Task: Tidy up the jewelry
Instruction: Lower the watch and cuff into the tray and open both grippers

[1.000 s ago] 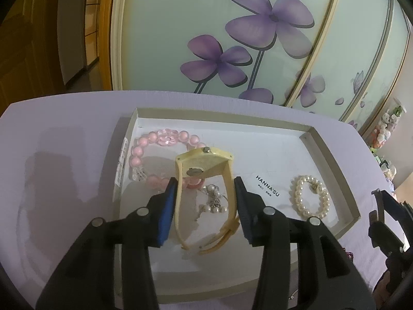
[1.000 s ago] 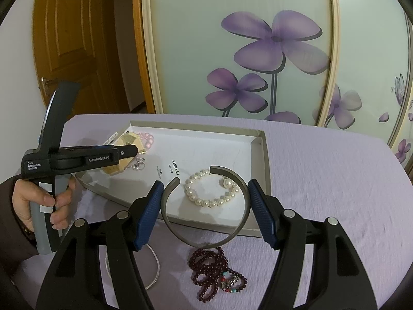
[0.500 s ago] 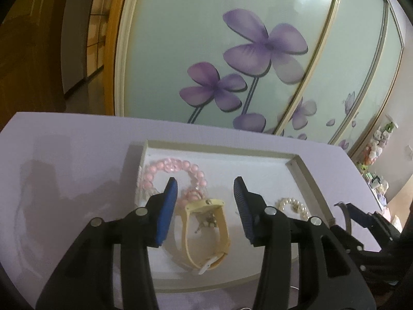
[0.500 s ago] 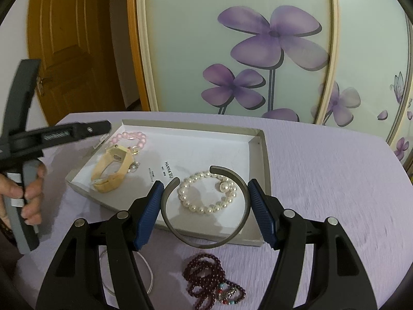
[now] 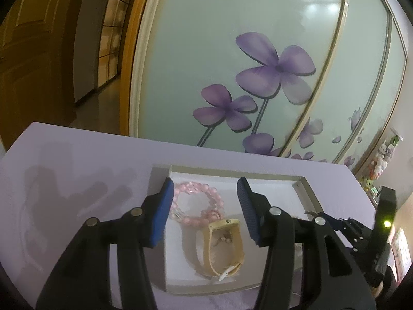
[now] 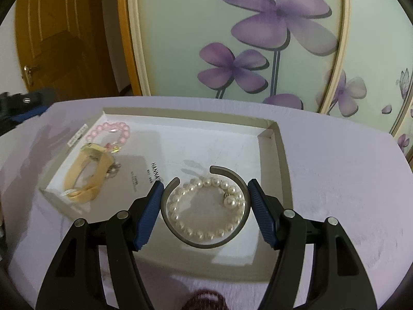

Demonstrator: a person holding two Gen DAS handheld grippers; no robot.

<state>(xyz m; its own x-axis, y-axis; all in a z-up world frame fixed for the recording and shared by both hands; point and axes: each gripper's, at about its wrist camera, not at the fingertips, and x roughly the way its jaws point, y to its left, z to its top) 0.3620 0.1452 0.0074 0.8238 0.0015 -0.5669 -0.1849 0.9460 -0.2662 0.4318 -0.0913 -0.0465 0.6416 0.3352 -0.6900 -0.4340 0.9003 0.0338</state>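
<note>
A shallow white box tray (image 6: 280, 155) lies on the purple table. In it are a pink bead bracelet (image 6: 109, 130), a cream watch (image 6: 86, 170) and a pearl bracelet (image 6: 206, 206). My right gripper (image 6: 206, 206) is shut on a grey open cuff bangle (image 6: 232, 237) and holds it over the pearl bracelet. My left gripper (image 5: 204, 206) is open and empty, above the watch (image 5: 224, 245) and the pink bracelet (image 5: 196, 204) at the tray's left end (image 5: 160, 175).
Dark red beads (image 6: 206, 299) lie on the table in front of the tray. A glass panel with purple flowers (image 6: 258, 33) stands behind the table, a wooden door (image 6: 59, 38) at left. The right gripper's body (image 5: 366, 235) shows at right in the left wrist view.
My left gripper let go of the cream watch, which now lies in the tray, and drew back and up. My right gripper carried the grey bangle forward over the pearl bracelet.
</note>
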